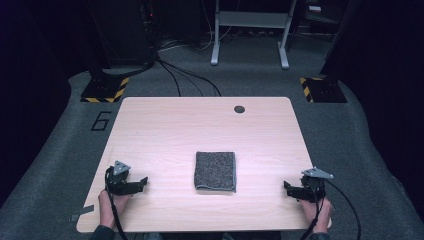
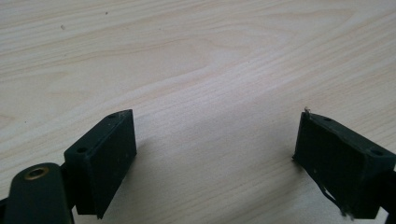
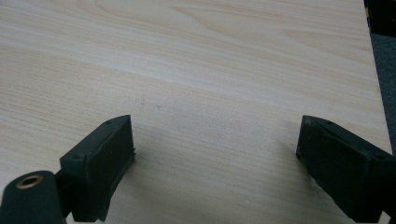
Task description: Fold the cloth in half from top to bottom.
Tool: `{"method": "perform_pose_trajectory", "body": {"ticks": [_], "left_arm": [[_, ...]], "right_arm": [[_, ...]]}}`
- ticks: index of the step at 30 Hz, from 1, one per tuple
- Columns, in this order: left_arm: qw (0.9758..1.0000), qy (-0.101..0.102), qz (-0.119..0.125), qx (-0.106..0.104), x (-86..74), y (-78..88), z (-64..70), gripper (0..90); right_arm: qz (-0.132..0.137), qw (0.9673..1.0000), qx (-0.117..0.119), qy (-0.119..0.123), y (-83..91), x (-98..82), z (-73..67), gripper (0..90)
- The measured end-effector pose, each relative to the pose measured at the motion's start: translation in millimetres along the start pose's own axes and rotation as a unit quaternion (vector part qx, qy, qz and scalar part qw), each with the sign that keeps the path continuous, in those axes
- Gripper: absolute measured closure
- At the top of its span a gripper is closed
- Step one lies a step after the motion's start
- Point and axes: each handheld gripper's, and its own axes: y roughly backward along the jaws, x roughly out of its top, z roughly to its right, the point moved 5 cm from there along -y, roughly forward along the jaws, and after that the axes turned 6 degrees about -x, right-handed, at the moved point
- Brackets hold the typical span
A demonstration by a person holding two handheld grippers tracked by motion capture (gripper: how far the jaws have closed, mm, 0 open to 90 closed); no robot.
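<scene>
Both hands rest low at the tabletop's [image 1: 165, 125] near corners; left gripper [image 1: 141, 183] and right gripper [image 1: 288, 188] point inward, fingers spread and empty; folded grey cloth [image 1: 215, 171] lies between them, well apart.

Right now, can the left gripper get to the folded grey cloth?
Probably yes. The left gripper sits open at the table's near left edge, jaws toward the folded grey cloth, with bare wood between them. The right gripper stays off on the far side.

A lab test bay: grey carpet floor [image 1: 345, 130], hazard-striped stand bases [image 1: 105, 90] at ten and two o'clock, cables [image 1: 185, 75] trailing, metal frame [image 1: 250, 30] at twelve.
</scene>
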Motion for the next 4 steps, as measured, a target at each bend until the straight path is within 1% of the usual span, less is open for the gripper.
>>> {"method": "perform_pose_trajectory", "body": {"ticks": [1,4], "left_arm": [[1.0,-0.003,-0.001,0.002,0.0,-0.3,0.4,12.1],[1.0,-0.002,-0.001,0.002,-0.1,-0.3,0.5,11.9]], "right_arm": [[0.0,1.0,0.0,0.0,-0.1,0.0,-0.1,10.5],[0.001,1.0,0.0,0.001,-0.6,0.2,0.1,10.2]]}}
